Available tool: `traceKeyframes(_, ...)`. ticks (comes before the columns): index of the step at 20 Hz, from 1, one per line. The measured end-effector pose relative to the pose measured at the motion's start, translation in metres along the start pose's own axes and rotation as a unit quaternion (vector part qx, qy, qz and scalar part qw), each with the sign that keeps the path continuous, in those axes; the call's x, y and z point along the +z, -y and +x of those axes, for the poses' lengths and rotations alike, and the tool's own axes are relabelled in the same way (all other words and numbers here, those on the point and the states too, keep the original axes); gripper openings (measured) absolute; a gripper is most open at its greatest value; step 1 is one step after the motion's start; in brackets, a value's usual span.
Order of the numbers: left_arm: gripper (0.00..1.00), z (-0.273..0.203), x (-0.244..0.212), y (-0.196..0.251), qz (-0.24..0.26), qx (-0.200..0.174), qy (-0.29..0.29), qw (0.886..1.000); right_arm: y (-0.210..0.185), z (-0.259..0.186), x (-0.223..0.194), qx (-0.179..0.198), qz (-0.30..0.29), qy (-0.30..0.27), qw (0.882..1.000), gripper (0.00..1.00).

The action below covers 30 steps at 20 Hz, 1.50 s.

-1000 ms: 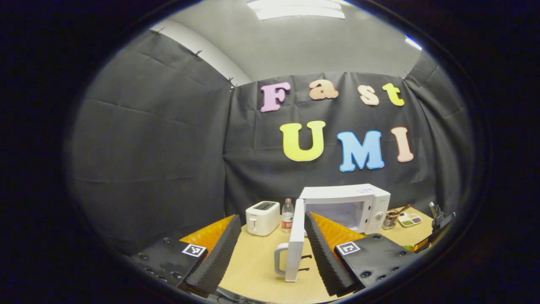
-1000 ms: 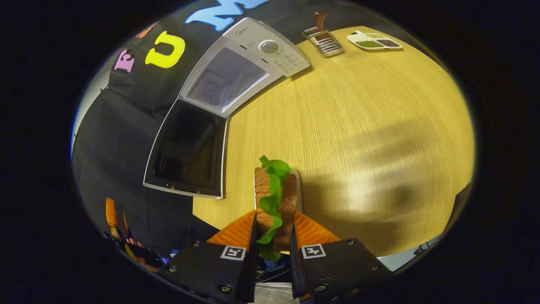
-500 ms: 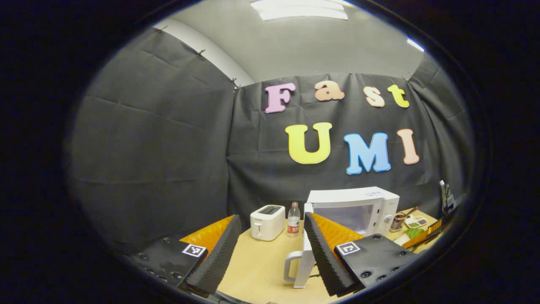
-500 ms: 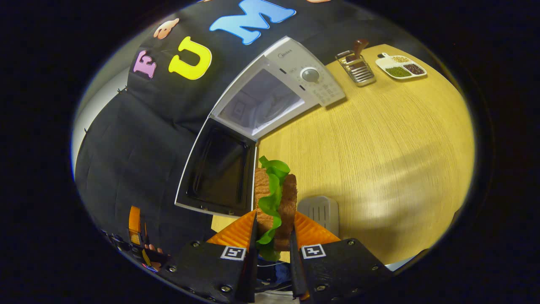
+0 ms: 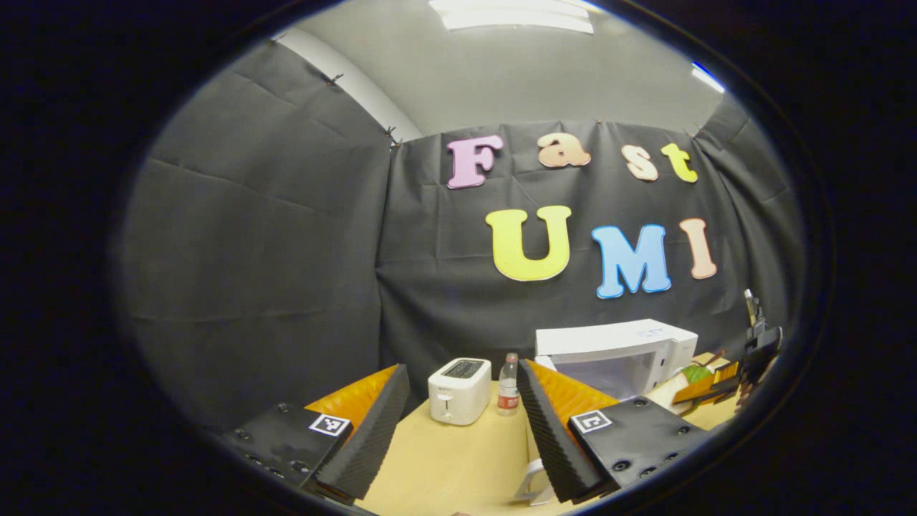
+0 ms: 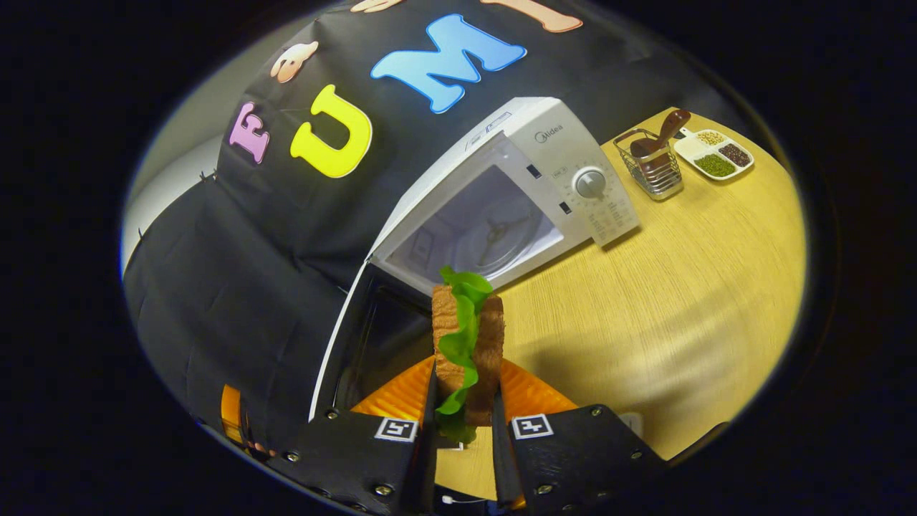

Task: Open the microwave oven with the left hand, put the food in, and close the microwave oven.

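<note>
since the sandwich point(image 6: 466, 344) looks soft and layered, i judge it crushable, best held by its bread faces | right gripper point(image 6: 462, 430) pinches it upright before the open microwave point(image 6: 501, 208) | left gripper point(image 5: 458, 430) spread, holding nothing | count: one sandwich, one microwave, one toaster point(image 5: 459, 390), one bottle point(image 5: 509, 394)
</note>
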<state>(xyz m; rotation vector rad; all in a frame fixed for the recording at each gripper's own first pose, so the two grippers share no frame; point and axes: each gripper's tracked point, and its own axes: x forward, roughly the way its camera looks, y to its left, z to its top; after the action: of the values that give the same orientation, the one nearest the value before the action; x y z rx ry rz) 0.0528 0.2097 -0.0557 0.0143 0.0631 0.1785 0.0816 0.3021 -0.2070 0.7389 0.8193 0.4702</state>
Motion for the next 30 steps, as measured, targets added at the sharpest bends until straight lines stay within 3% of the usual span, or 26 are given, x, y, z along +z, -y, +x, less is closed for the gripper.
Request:
traceKeyframes(11, 0.96, 0.058, -0.033, -0.072, 0.014, 0.017, -0.034, 0.999, -0.014, 0.118, 0.04, -0.029, 0.025, 0.091, 0.995, 0.33)
traceKeyframes(22, 0.98, 0.077, -0.039, -0.113, 0.039, 0.046, -0.042, 0.997, 0.002, 0.209, 0.077, -0.059, 0.005, 0.163, 0.985, 0.33)
traceKeyframes(24, 0.94, 0.075, -0.041, -0.122, 0.051, 0.06, -0.043, 0.996, 0.004, 0.222, 0.08, -0.061, 0.003, 0.17, 0.983, 0.33)
traceKeyframes(25, 0.92, 0.073, -0.043, -0.126, 0.056, 0.065, -0.046, 0.995, 0.007, 0.229, 0.08, -0.062, 0.001, 0.169, 0.984, 0.36)
traceKeyframes(26, 0.99, 0.069, -0.046, -0.129, 0.06, 0.069, -0.05, 0.995, 0.01, 0.233, 0.08, -0.065, -0.001, 0.168, 0.984, 0.38)
traceKeyframes(28, 0.95, 0.066, -0.051, -0.132, 0.06, 0.074, -0.056, 0.994, 0.022, 0.238, 0.086, -0.088, -0.011, 0.172, 0.981, 0.38)
traceKeyframes(29, 0.95, 0.065, -0.052, -0.133, 0.058, 0.076, -0.058, 0.994, 0.028, 0.239, 0.088, -0.099, -0.017, 0.173, 0.98, 0.44)
traceKeyframes(30, 0.99, 0.065, -0.051, -0.136, 0.059, 0.08, -0.058, 0.993, 0.032, 0.239, 0.091, -0.112, -0.024, 0.176, 0.978, 0.44)
